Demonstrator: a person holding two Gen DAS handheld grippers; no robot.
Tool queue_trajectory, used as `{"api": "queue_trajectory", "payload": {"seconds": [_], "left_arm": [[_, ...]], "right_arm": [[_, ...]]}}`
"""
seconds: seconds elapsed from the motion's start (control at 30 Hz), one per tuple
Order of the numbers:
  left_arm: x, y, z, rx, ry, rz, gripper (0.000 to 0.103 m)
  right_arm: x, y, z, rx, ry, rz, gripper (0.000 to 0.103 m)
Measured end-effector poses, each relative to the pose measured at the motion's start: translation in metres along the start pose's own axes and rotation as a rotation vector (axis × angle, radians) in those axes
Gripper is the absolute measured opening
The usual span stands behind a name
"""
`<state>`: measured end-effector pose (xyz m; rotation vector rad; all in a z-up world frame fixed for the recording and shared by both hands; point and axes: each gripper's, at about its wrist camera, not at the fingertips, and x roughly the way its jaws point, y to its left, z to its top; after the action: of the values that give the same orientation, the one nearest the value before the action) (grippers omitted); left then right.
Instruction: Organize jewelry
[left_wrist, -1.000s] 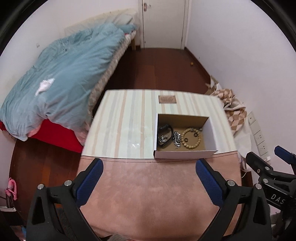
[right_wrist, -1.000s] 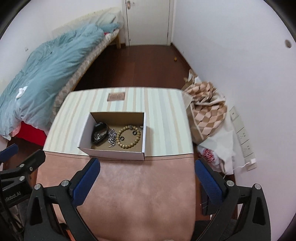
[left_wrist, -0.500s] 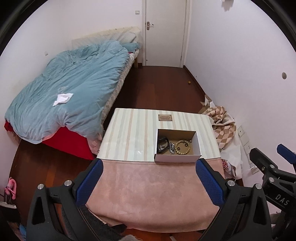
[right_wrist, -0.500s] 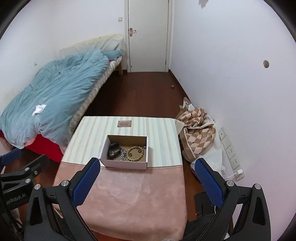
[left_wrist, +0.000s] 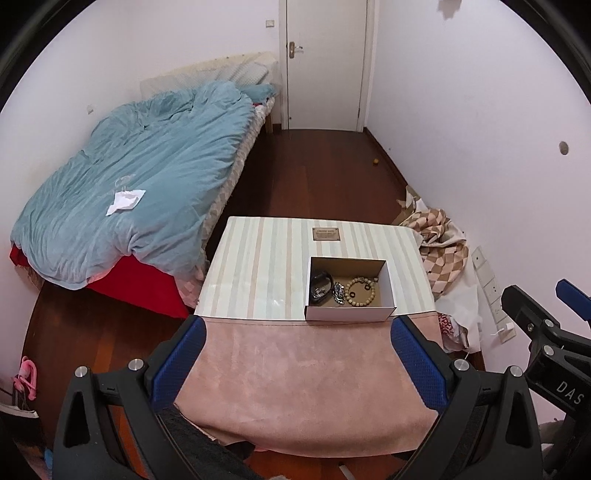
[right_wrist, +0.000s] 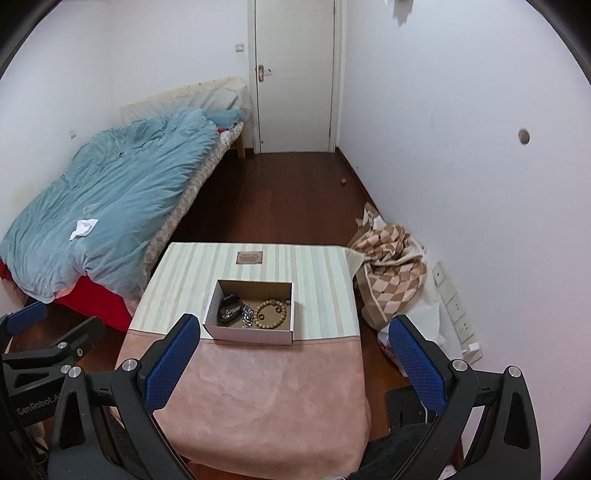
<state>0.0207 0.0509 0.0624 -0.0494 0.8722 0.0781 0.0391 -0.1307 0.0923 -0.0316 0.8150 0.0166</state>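
A white cardboard box (left_wrist: 351, 313) (right_wrist: 251, 334) stands open on the table, at the seam between striped cloth and pink cloth. Inside lie a wooden bead bracelet (left_wrist: 360, 291) (right_wrist: 272, 314), a silver chain piece (left_wrist: 339, 293) (right_wrist: 247, 315) and a dark bracelet (left_wrist: 320, 282) (right_wrist: 228, 305). My left gripper (left_wrist: 295, 363) is open and empty, held high above the table's near end. My right gripper (right_wrist: 291, 363) is open and empty, also high and well back from the box.
The table has a striped cloth (left_wrist: 266, 266) at the far half and a pink cloth (left_wrist: 303, 376) at the near half. A small brown plaque (left_wrist: 326, 233) lies beyond the box. A bed with blue duvet (left_wrist: 140, 184) is left; a checkered blanket (left_wrist: 439, 251) lies on the floor right.
Both grippers have pulled up and back from the table, so the box and table look much smaller. Both stayed open and empty. The jewelry in the box has not moved.
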Motion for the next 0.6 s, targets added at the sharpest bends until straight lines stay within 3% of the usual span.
{"api": "queue_trajectory", "payload": {"seconds": [0.37, 0.6], "left_arm": [[0.045, -0.009, 0.026, 0.004, 0.036, 0.033, 0.102], [0.077, -0.013, 0.035, 0.020, 0.099, 0.040, 0.102]], "right_arm": [[0.061, -0.008, 0.021, 0.009, 0.068, -0.022, 0.103], [0.096, -0.006, 0.034, 0.000, 0.122, -0.021, 0.103]]}}
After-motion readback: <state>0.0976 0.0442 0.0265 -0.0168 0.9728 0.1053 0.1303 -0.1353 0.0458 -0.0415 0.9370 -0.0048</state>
